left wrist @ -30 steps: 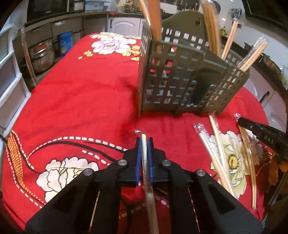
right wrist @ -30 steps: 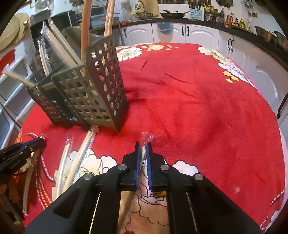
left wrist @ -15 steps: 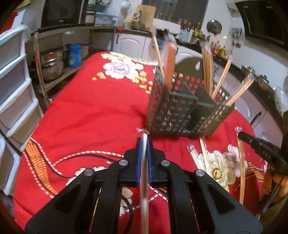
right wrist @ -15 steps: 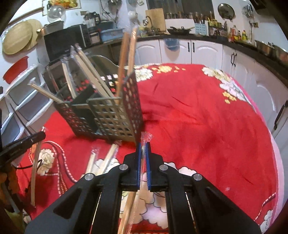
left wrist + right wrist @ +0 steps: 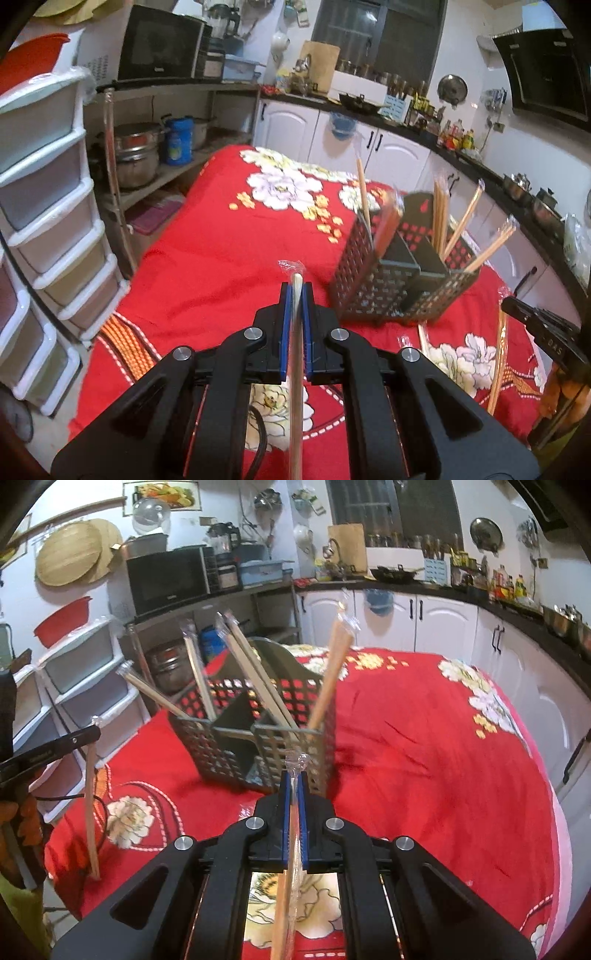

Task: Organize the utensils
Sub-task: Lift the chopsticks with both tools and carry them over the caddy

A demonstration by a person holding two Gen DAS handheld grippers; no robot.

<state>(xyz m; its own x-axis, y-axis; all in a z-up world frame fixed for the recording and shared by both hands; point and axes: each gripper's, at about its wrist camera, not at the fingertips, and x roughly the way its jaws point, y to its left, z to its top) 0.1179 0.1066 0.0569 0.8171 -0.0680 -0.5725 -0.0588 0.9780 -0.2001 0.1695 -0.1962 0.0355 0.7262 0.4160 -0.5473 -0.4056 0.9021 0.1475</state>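
My left gripper is shut on a pair of wrapped chopsticks and holds it above the red cloth. My right gripper is shut on another wrapped pair, just in front of the dark slotted utensil caddy. The caddy stands on the table and holds several wrapped chopsticks upright. In the left wrist view the right gripper shows at the right edge with its chopsticks hanging down. In the right wrist view the left gripper shows at the left.
The table has a red floral cloth. More wrapped chopsticks lie on the cloth by the caddy. White plastic drawers stand to the left of the table. Kitchen cabinets line the back.
Both grippers have lifted up from the cloth with their chopsticks. The caddy now sits lower and farther off in both views.
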